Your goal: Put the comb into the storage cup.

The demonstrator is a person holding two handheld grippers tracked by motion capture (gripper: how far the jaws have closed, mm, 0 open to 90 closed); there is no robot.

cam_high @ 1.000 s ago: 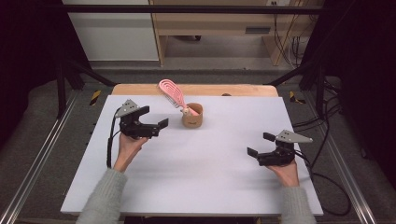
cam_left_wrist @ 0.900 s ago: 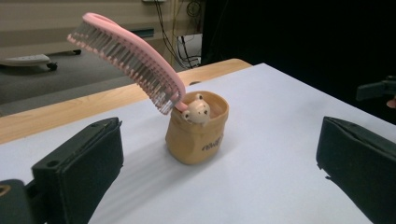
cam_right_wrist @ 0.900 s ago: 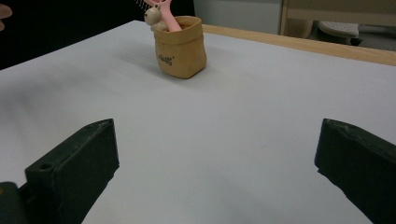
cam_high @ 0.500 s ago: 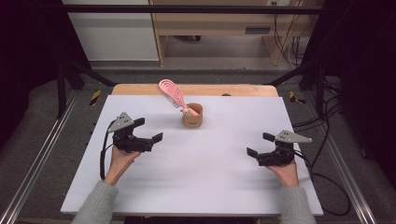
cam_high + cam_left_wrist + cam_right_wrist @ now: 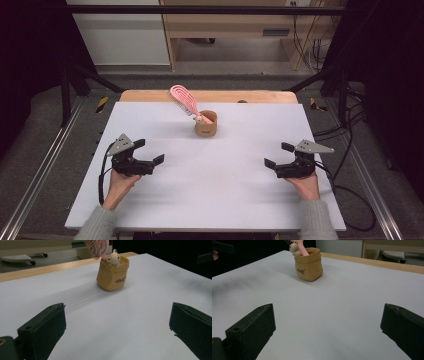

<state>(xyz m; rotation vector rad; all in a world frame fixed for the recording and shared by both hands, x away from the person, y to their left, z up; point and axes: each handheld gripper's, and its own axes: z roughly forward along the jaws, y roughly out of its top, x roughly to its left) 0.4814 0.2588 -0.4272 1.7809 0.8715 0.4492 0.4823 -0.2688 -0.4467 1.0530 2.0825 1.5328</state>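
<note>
White tabletop [image 5: 220, 190] bare between left claw [image 5: 150, 152] and right claw [image 5: 276, 155], both spread wide, empty.

A flat white rectangular tabletop [image 5: 215, 200], backed along its far edge by a light wooden strip [image 5: 250, 96], is seen to carry a small tan, sack-shaped holder [image 5: 205, 125] set upright near the middle of the far side, well apart from every edge.

Pink hairbrush [image 5: 96, 247] runs off the frame at twelve o'clock in the left gripper view, head cut away; its handle end is buried inside the tan pouch [image 5: 113, 275], lettering there too small to read.
</note>
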